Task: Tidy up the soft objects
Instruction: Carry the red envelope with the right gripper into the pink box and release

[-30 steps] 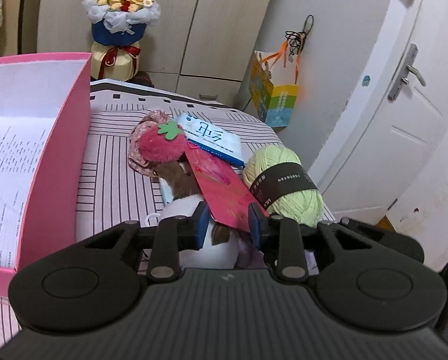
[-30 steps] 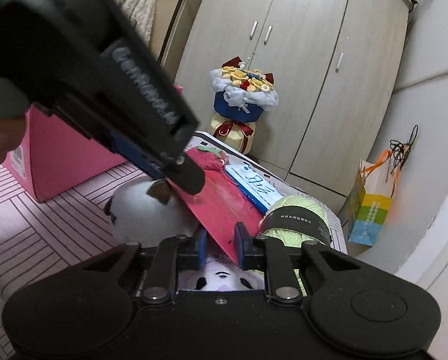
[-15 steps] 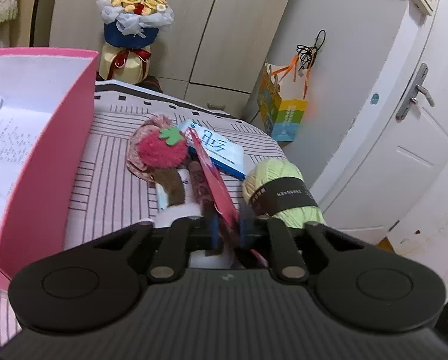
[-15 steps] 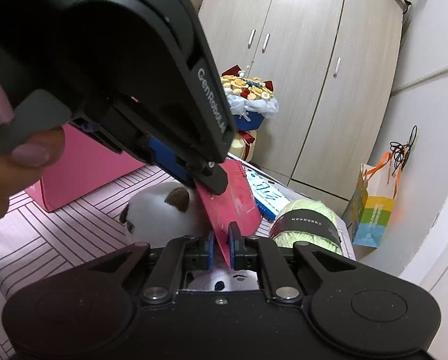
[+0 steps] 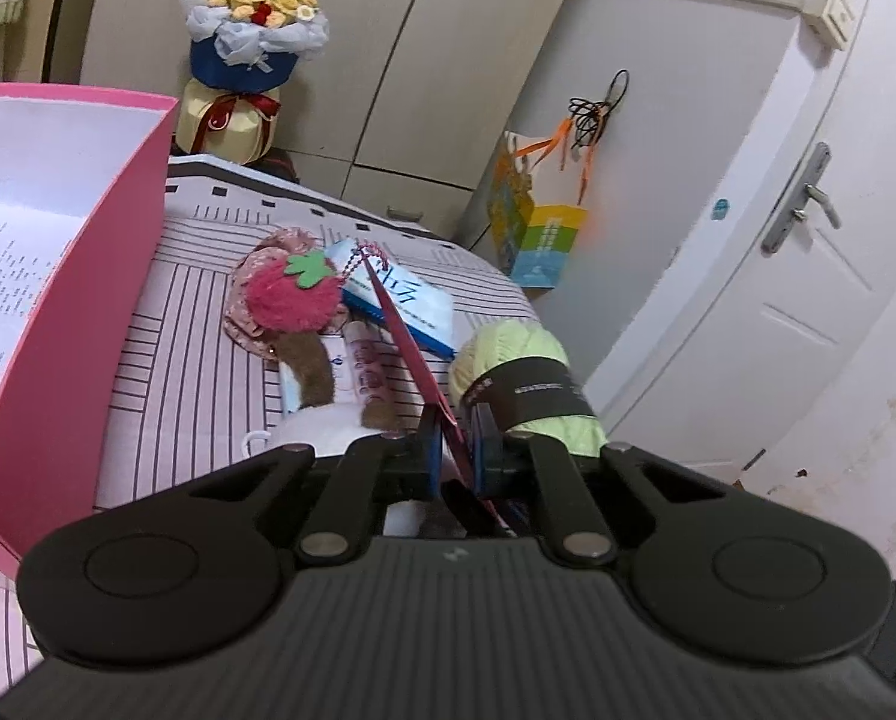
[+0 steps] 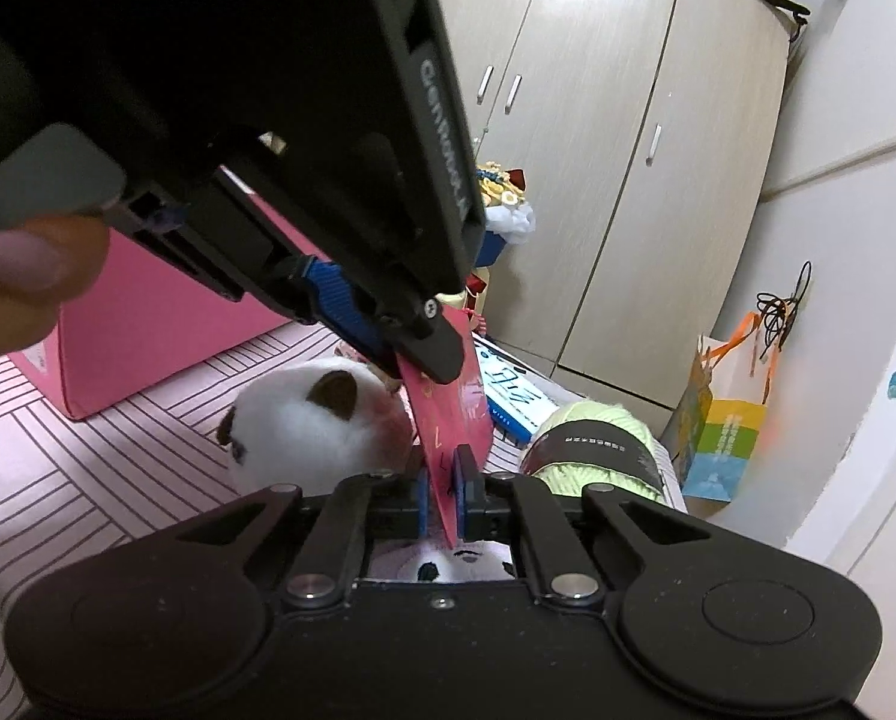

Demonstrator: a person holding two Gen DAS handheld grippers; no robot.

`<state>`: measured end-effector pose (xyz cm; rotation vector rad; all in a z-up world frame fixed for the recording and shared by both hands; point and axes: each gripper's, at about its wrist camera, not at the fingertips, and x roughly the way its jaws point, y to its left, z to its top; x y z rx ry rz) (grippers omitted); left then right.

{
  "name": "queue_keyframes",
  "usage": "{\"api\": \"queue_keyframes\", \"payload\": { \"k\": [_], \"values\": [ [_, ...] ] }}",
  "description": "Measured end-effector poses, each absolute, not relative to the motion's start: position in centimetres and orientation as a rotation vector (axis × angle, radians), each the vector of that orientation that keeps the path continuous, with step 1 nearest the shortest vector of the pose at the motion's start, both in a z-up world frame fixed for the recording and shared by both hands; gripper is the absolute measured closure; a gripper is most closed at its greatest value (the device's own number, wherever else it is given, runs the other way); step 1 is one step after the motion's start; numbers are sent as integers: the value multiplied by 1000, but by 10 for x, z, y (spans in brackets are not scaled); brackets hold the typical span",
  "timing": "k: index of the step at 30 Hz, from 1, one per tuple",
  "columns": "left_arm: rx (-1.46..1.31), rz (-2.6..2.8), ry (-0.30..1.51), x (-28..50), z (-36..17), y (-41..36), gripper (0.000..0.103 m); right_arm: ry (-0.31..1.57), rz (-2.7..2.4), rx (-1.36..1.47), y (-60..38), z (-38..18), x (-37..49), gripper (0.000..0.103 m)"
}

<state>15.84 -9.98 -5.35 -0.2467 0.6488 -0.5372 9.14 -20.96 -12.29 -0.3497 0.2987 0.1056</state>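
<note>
Both grippers are shut on the same flat red envelope (image 5: 408,354), held edge-up above the striped bed. My left gripper (image 5: 452,450) pinches its near end; in the right wrist view the left gripper (image 6: 414,354) holds the top of the red envelope (image 6: 454,414) and my right gripper (image 6: 441,498) pinches the bottom. Below lie a white plush with brown ears (image 6: 309,420), a lime yarn ball (image 5: 526,384), a strawberry plush (image 5: 288,300) and a blue-white packet (image 5: 414,306).
An open pink box (image 5: 75,300) with printed paper inside stands on the bed at the left. A flower bouquet (image 5: 249,48), wardrobe doors (image 6: 616,180), a colourful paper bag (image 5: 535,234) and a white door (image 5: 808,276) lie beyond the bed.
Both grippers closed on the red envelope and lifted it from lying flat to standing on edge. The left gripper rose higher above the right one.
</note>
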Motion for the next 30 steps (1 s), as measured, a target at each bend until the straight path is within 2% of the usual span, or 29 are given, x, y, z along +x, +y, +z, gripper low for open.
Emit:
{"api": "queue_keyframes", "payload": {
  "k": [17, 30],
  "values": [
    [-228, -561, 588, 117, -28, -83, 94, 251, 73, -415, -184, -101, 45, 95],
    [-200, -502, 488, 78, 10, -38, 94, 181, 143, -475, -145, -66, 17, 95]
  ]
}}
